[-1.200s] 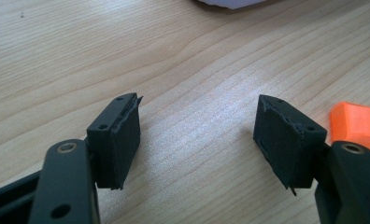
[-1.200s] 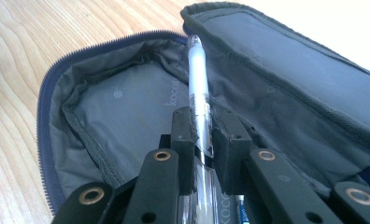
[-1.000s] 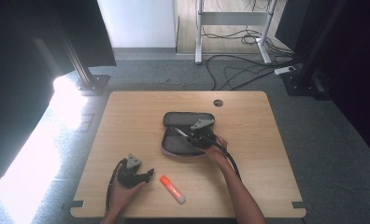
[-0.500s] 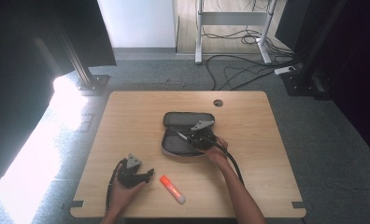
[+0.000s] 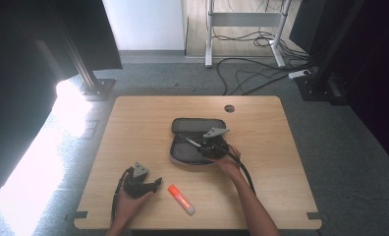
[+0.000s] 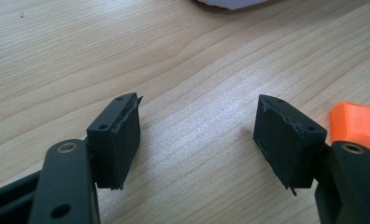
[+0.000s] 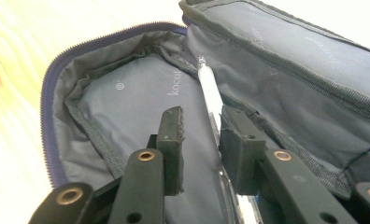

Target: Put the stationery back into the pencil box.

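Right gripper (image 7: 199, 140) fingers just parted, pen (image 7: 210, 95) between them in open case (image 5: 195, 142), left gripper (image 6: 197, 140) wide, orange marker (image 5: 181, 199) nearby

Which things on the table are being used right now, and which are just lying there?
In use: the open case, the pen lying inside it, and the right gripper, whose jaws have just been opening around the pen.

Lying about: the orange marker by the idle, open left gripper.
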{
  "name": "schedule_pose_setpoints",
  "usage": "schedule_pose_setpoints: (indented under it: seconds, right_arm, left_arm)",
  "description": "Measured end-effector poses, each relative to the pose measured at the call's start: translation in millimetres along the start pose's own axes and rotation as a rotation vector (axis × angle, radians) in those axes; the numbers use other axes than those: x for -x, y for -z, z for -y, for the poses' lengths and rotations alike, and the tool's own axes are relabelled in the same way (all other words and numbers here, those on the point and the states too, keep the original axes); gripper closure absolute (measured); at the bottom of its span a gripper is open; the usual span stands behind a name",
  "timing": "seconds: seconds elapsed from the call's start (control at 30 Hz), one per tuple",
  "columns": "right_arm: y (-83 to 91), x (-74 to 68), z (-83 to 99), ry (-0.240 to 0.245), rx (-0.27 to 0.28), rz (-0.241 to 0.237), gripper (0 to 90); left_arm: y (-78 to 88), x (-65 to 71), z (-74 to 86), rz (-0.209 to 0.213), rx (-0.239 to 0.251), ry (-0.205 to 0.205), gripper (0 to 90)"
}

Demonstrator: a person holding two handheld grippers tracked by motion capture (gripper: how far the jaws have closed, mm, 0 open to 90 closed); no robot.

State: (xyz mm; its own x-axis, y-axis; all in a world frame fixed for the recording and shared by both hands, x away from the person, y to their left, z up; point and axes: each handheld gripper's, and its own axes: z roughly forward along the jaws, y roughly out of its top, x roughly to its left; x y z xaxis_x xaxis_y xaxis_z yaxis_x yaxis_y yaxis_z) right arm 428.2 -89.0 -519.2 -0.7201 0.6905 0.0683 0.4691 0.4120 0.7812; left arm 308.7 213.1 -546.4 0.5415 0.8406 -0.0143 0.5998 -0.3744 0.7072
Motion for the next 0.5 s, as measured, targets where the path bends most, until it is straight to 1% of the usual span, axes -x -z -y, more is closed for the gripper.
schedule_pose_setpoints:
  seconds: [0.2, 0.33, 0.5]
  right_arm:
    - [7.4, -1.4, 1.2, -0.023, 0.027, -0.009, 62.4]
    - [15.7, -4.3, 3.2, -0.028, 0.058, -0.007, 61.9]
    - [24.2, -7.0, 7.6, -0.037, 0.071, -0.015, 60.2]
  left_arm:
    - [0.0, 0.1, 0.0, -0.001, 0.0, -0.002, 32.0]
    - [0.0, 0.1, -0.1, -0.001, -0.001, -0.002, 32.1]
    - [0.0, 0.2, -0.1, -0.001, -0.001, -0.002, 32.1]
